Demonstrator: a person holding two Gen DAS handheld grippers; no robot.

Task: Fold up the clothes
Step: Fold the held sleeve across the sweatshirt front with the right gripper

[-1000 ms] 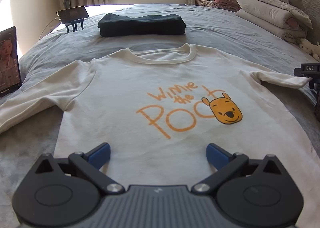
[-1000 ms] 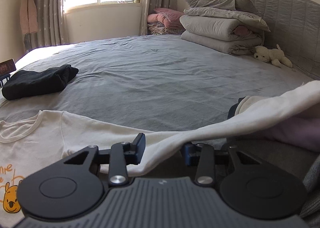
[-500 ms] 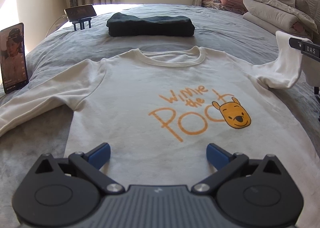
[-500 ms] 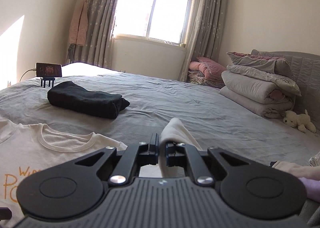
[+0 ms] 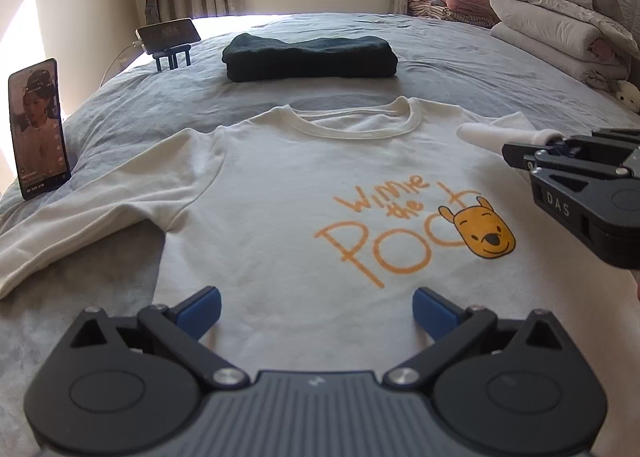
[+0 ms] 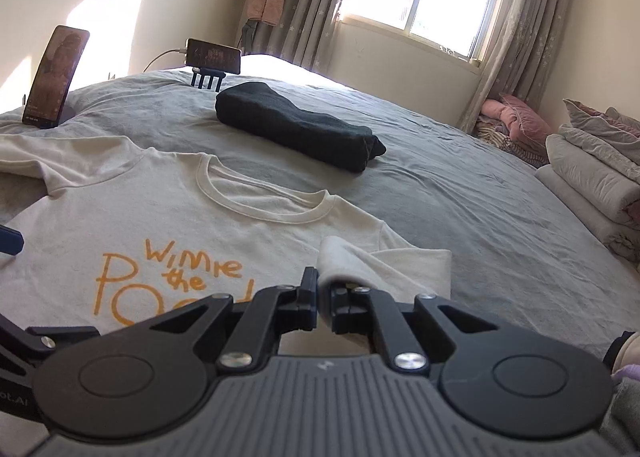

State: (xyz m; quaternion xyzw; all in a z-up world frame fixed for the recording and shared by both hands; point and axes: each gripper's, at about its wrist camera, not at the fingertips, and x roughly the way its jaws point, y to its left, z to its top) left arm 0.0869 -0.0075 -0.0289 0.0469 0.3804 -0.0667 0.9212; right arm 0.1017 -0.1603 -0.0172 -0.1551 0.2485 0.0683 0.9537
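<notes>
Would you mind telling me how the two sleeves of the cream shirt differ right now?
The left sleeve lies stretched out flat on the bed; the right sleeve is doubled back over the shirt's shoulder. The left sleeve is untouched, since the left gripper stands open over the hem; the right sleeve's cuff is pinched in the right gripper. Both are cream and plain.

cream long-sleeve sweatshirt [image 5: 304, 193] spread flat face-up on the grey bed, orange "Winnie the Pooh" lettering with a bear face [image 5: 486, 233] on the chest, one sleeve [image 5: 80, 225] stretched out sideways, other sleeve [image 6: 360, 261] folded in over the shoulder, cuff lifted
</notes>
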